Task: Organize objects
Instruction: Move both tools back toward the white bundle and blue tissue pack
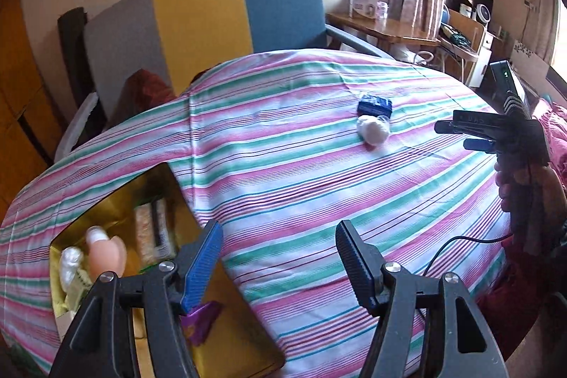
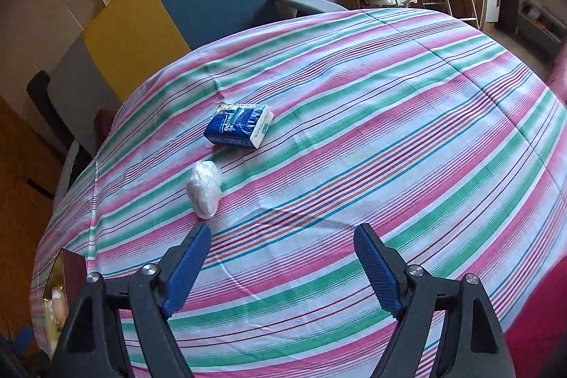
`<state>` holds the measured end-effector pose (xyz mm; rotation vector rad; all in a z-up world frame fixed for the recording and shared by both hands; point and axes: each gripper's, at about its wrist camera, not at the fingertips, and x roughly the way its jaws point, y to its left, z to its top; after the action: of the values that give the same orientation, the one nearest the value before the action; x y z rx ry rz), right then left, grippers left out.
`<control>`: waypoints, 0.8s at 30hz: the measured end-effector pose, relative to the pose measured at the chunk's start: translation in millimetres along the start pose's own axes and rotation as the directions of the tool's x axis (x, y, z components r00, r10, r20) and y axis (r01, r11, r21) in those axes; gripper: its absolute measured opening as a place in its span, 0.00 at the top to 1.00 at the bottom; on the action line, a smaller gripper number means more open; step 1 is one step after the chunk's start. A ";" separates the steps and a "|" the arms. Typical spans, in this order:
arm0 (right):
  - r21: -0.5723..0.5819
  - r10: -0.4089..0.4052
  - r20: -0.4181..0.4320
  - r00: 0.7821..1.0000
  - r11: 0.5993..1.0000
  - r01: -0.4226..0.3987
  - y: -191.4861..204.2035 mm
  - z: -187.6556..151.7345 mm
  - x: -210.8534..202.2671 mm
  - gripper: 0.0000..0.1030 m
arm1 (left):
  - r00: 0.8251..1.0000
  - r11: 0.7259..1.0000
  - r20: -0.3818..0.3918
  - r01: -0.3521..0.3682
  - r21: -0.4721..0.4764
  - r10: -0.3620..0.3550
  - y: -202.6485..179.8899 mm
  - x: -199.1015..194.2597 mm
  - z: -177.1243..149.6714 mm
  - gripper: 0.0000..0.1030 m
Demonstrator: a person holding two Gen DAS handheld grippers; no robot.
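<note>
A blue tissue pack (image 2: pixel 238 124) and a white plastic-wrapped bundle (image 2: pixel 205 188) lie on the striped cloth (image 2: pixel 372 137). They also show in the left wrist view, the pack (image 1: pixel 374 105) behind the bundle (image 1: pixel 372 129). My right gripper (image 2: pixel 281 266) is open and empty, just right of and nearer than the bundle; it shows in the left wrist view (image 1: pixel 457 135). My left gripper (image 1: pixel 280 263) is open and empty beside a gold box (image 1: pixel 106 215). The box holds a pink bottle (image 1: pixel 106 254), a snack pack (image 1: pixel 154 232), a white bundle (image 1: pixel 71 266) and a purple wrapper (image 1: pixel 200 319).
A grey, yellow and blue chair (image 1: pixel 198 23) stands behind the table. A wooden side table (image 1: pixel 382 27) with a white carton (image 1: pixel 364 0) is at the back right. A cable (image 1: pixel 460 241) trails from the right gripper. The gold box's edge shows at lower left (image 2: pixel 67 268).
</note>
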<state>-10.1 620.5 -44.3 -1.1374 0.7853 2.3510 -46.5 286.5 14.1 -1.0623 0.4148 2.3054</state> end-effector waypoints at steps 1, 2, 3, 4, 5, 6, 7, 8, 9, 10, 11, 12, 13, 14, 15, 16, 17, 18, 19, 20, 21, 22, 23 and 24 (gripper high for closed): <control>0.005 0.000 0.000 1.000 1.000 0.000 -0.8 0.0 -0.2 0.19 | 1.000 1.000 -0.006 0.010 0.004 -0.010 -4.2 4.1 2.9 0.35; 0.010 0.001 0.000 1.000 1.000 -0.001 -1.6 0.3 -0.3 0.19 | 1.000 1.000 -0.012 0.018 0.006 -0.018 -7.3 8.1 4.9 0.35; 0.016 0.004 0.000 1.000 1.000 -0.004 -2.8 0.6 -0.6 0.19 | 0.999 1.000 -0.019 0.028 0.008 -0.028 -10.9 12.0 7.4 0.35; 0.024 0.008 0.000 1.000 1.000 -0.008 -4.2 0.9 -0.6 0.18 | 0.999 0.999 -0.028 0.040 0.007 -0.040 -14.7 16.8 10.5 0.35; 0.032 0.011 -0.002 1.000 0.999 -0.011 -5.4 1.1 -0.6 0.18 | 0.998 0.999 -0.035 0.050 0.007 -0.050 -18.5 21.7 13.4 0.35; 0.041 0.012 -0.002 1.000 0.999 -0.012 -6.9 1.4 -0.8 0.18 | 0.997 0.998 -0.043 0.061 0.008 -0.060 -23.2 26.7 16.8 0.35; 0.050 0.012 -0.001 1.000 0.999 -0.012 -8.7 1.6 -1.2 0.18 | 0.996 0.997 -0.050 0.071 0.008 -0.070 -26.2 31.3 19.2 0.35; 0.061 0.009 0.001 1.000 0.998 -0.009 -10.7 1.8 -1.4 0.18 | 0.995 0.997 -0.058 0.082 0.004 -0.082 -29.7 36.2 22.4 0.35; 0.074 0.005 0.003 1.000 0.997 -0.005 -13.7 2.3 -2.1 0.18 | 0.993 0.996 -0.067 0.094 -0.001 -0.094 -33.6 42.1 26.6 0.35; 0.090 0.003 0.006 1.000 0.996 -0.003 -16.8 2.7 -2.7 0.18 | 0.992 0.994 -0.075 0.105 -0.007 -0.105 -37.2 47.7 30.1 0.35; 0.111 0.000 0.011 1.000 0.994 -0.002 -20.6 3.0 -3.8 0.18 | 0.989 0.993 -0.084 0.118 -0.016 -0.119 -40.6 53.7 34.5 0.35; 0.129 -0.002 0.015 1.000 0.992 0.000 -23.9 3.4 -4.7 0.18 | 0.986 0.991 -0.096 0.133 -0.027 -0.135 -44.2 60.7 39.5 0.35; 0.147 -0.003 0.019 1.000 0.989 0.000 -27.2 3.9 -5.1 0.18 | 0.983 0.989 -0.105 0.146 -0.036 -0.149 -48.0 66.7 43.6 0.35; 0.164 -0.001 0.020 1.000 0.986 -0.002 -30.6 4.0 -5.5 0.18 | 0.980 0.986 -0.109 0.162 -0.044 -0.166 -52.3 73.6 48.6 0.35; 0.179 0.004 0.019 1.000 0.984 -0.007 -33.4 4.6 -5.4 0.18 | 0.978 0.984 -0.112 0.171 -0.047 -0.176 -57.1 80.5 53.1 0.35; 0.192 0.011 0.016 1.000 0.981 -0.014 -35.7 4.7 -5.1 0.18 | 0.977 0.984 -0.118 0.174 -0.047 -0.178 -61.1 86.9 57.6 0.35; 0.202 0.017 0.013 1.000 0.979 -0.020 -37.3 4.7 -4.6 0.18 | 0.975 0.983 -0.124 0.178 -0.045 -0.182 -65.8 94.5 62.9 0.35; 0.207 0.020 0.012 1.000 0.978 -0.023 -38.0 4.8 -4.6 0.18 | 0.974 0.982 -0.126 0.185 -0.042 -0.188 -69.1 100.4 67.4 0.35; 0.210 0.021 0.013 1.000 0.977 -0.023 -38.5 4.8 -4.7 0.18 | 0.972 0.980 -0.132 0.193 -0.040 -0.196 -73.7 107.8 72.4 0.35; 0.211 0.023 0.012 1.000 0.977 -0.025 -38.7 5.0 -4.4 0.18 | 0.968 0.979 -0.143 0.200 -0.043 -0.205 -78.0 115.4 77.5 0.35; 0.212 0.025 0.010 1.000 0.977 -0.027 -38.8 5.1 -4.1 0.18 | 0.964 0.975 -0.152 0.214 -0.053 -0.220 -82.3 124.0 82.5 0.35; 0.213 0.029 0.006 1.000 0.977 -0.030 -38.6 4.9 -3.2 0.18 | 0.960 0.972 -0.157 0.225 -0.063 -0.232 -85.9 131.1 86.7 0.35; 0.215 0.035 0.001 0.999 0.976 -0.035 -38.5 4.5 -2.3 0.18 | 0.957 0.970 -0.162 0.231 -0.074 -0.240 -89.3 138.9 91.3 0.35; 0.215 0.042 -0.003 0.999 0.976 -0.041 -38.4 4.2 -1.2 0.18 | 0.956 0.969 -0.167 0.232 -0.082 -0.242 -92.6 147.0 95.7 0.35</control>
<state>10.3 652.1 -53.0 -1.0476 1.0473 2.2303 -124.9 459.8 -42.0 -1.2789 0.2686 2.0317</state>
